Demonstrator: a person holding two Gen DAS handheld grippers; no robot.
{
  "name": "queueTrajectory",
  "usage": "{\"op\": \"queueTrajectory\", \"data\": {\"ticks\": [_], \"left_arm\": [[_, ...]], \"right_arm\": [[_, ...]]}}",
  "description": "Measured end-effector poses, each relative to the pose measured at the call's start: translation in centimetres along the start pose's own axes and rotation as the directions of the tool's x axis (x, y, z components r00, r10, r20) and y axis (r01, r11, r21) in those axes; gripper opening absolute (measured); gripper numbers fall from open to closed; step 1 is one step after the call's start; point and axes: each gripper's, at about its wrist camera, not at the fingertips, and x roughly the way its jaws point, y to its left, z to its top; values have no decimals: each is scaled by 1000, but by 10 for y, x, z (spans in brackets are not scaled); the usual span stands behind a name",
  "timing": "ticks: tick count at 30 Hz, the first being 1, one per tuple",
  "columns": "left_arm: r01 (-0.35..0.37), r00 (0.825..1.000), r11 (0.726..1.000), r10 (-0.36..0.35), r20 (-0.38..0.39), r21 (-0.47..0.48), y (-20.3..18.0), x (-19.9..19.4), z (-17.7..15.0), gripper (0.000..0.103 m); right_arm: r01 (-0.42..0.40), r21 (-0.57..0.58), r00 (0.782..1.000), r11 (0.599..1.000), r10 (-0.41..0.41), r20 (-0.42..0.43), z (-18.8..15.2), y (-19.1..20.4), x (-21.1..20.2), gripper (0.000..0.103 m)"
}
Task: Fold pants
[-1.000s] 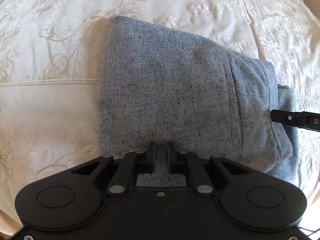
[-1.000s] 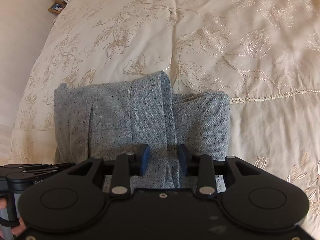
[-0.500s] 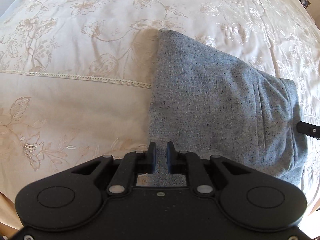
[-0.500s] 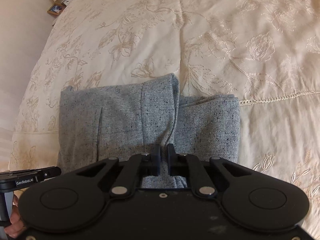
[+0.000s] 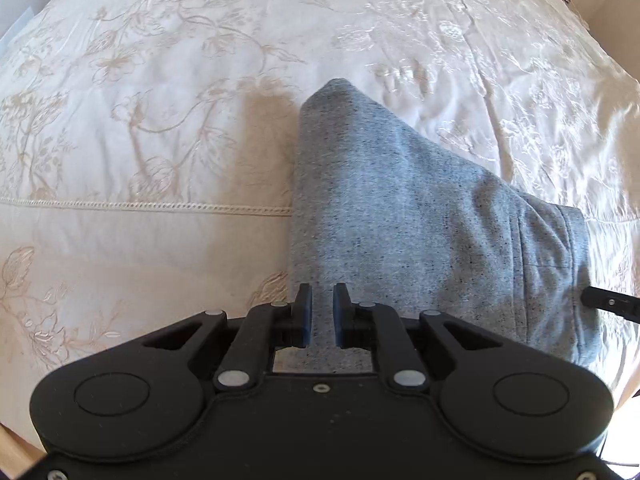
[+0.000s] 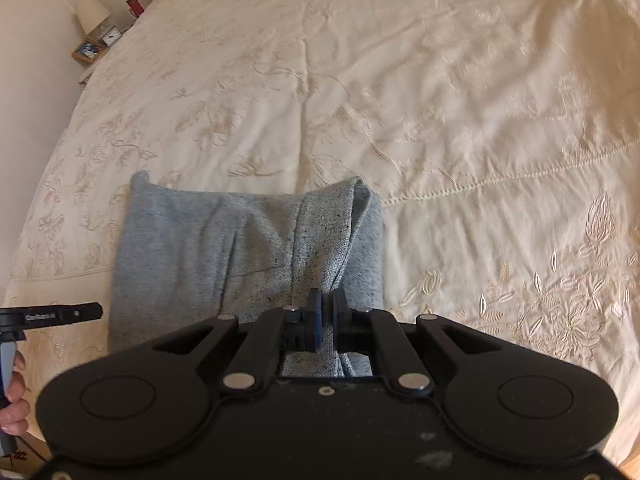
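Observation:
The grey speckled pants lie folded on the cream embroidered bedspread. Their near edge is raised from the bed. My left gripper is shut on the near left edge of the cloth, which runs between its pads. In the right wrist view the pants show a waistband fold at their right side, and my right gripper is shut on that fold. The tip of the right gripper shows at the pants' right edge. The left gripper shows at far left, held by a hand.
The bedspread stretches wide beyond the pants, with a lace seam across it. A nightstand with a lamp and a small clock stands at the far left corner of the bed.
The right gripper's jaws closed on the waistband fold and rose with it. The left gripper kept its grip and shifted, so the pants' near edge is lifted and the cloth bunches.

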Motion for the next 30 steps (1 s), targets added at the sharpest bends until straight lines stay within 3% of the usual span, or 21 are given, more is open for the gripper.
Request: {"op": "queueTrajectory", "data": {"ticks": [4,7,10,13,19,23,30], "left_arm": [[10,1000,996,-12,23,86,-26,-2,4,18],[14,999,988,-19,34,153,-46,3,17,18],[-24,998,983,13,61,184,-59,16,37,19],[-56,997,986,47,58,156,-60,37,60,19],[-47,994,994,56,-89,98,-47,101,87,19],[-46,995,995,53,-87,87,-46,104,89,19],[-73,995,993,79,-59,92,-52,69,80,19]], "right_arm": [[44,-17,998,999,-44,-48,-3,-8,22,15],[85,-14,996,996,-85,35,-1,-1,7,19],[100,-100,990,990,-89,111,4,15,-2,19],[96,-156,990,983,-79,113,14,27,8,19],[96,-163,995,982,-88,55,38,34,51,19],[98,-132,994,986,-103,-34,48,27,83,21],[102,-137,994,985,-106,-26,45,28,81,23]]}}
